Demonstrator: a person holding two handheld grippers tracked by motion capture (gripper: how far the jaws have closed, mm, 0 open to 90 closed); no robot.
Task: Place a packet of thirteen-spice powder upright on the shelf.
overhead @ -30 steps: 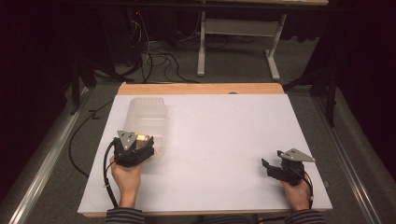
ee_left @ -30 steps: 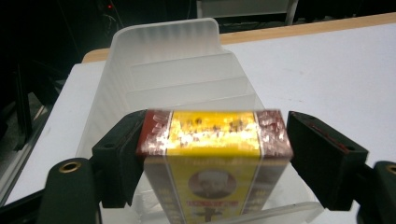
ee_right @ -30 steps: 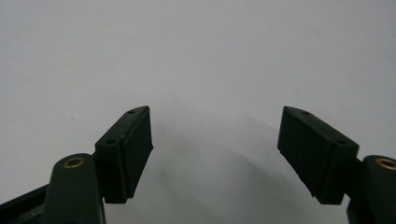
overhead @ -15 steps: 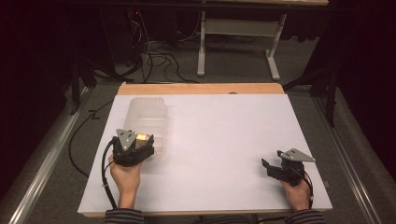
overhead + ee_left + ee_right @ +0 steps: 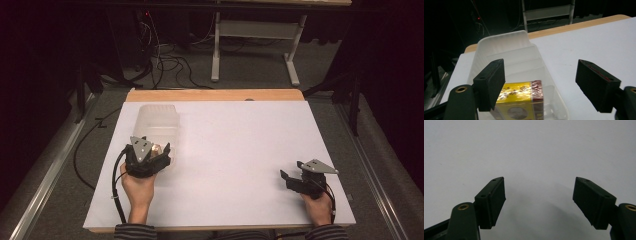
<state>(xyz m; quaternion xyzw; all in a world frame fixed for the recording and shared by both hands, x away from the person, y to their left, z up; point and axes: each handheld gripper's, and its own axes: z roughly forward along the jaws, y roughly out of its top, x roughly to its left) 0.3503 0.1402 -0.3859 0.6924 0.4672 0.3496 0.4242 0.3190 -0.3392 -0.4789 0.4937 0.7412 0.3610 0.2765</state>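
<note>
Two hand-held grippers sit over a white table top (image 5: pixel 235 150), and I am watching them from above and through their own cameras. My left gripper (image 5: pixel 540 82) hangs at the near end of a clear plastic tray (image 5: pixel 506 47) with ribbed dividers, which lies lengthwise near the table's left edge. Its jaws stand wide apart and hold nothing; they have just been closing a little. Below and between them, closer to the left jaw, a small box (image 5: pixel 520 98) with a shiny yellow top and a dark red side rests in the tray's nearest compartment. The box is beneath the pads, not touched by them. From above, the left gripper (image 5: pixel 146 159) covers the tray's near end, with the tray (image 5: pixel 155 120) stretching away beyond it. My right gripper (image 5: pixel 302 181) rests well apart at the table's near right corner, jaws wide open over bare white surface.
</note>
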